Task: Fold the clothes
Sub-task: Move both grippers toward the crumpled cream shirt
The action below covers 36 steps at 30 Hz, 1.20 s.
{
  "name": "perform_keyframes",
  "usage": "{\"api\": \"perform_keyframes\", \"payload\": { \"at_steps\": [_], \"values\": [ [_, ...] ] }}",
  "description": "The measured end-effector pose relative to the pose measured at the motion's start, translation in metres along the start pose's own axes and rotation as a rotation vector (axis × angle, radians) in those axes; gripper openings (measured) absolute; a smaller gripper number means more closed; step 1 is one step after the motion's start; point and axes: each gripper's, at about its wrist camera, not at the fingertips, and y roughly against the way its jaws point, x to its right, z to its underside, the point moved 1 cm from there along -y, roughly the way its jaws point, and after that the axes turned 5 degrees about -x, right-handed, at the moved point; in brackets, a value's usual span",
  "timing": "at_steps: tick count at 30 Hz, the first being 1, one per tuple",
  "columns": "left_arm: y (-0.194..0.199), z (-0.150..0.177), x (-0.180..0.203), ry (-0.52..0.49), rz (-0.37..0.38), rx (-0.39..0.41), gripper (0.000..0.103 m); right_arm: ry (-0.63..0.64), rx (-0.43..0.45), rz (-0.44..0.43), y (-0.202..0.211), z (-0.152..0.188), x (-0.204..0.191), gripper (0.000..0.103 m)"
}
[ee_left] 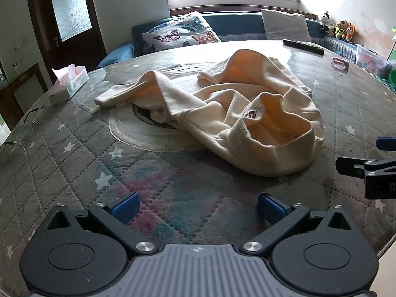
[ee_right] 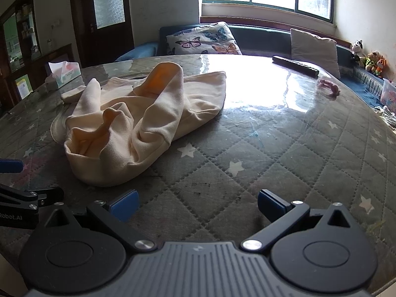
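Step in hand: the folding is not yet begun; both grippers are hovering near the table's edge, short of the cream garment (ee_left: 222, 113), which is lying crumpled in a heap.
Garment: it is sitting near the middle of the quilted, glass-topped table (ee_left: 74, 163), one sleeve trailing left, an opening gaping toward the near side.
Left gripper (ee_left: 198, 206): its jaws are standing wide apart, holding nothing, the garment lying ahead and to its right.
Right gripper (ee_right: 198, 205): its jaws are also standing wide apart and empty, the garment lying ahead and to its left.
Next move, as I judge it: the heap is calling for spreading flat first, each gripper taking 1 edge or corner and drawing outward.
Left view only: it is showing a small dark logo (ee_left: 250, 114) on the cloth and the pale round mat (ee_left: 138, 136) under it.
Right view only: it is showing the bare glossy right stretch of table, with a remote (ee_right: 295, 65) and a pink item (ee_right: 329, 87) far off.
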Motion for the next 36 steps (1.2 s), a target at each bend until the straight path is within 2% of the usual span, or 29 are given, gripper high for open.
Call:
{"api": "perform_keyframes", "payload": {
  "at_steps": [36],
  "values": [
    [-0.002, -0.018, 0.002, -0.012, 0.035, 0.005, 0.103, 0.027, 0.001, -0.027, -0.005, -0.015, -0.006, 0.103]
  ]
}}
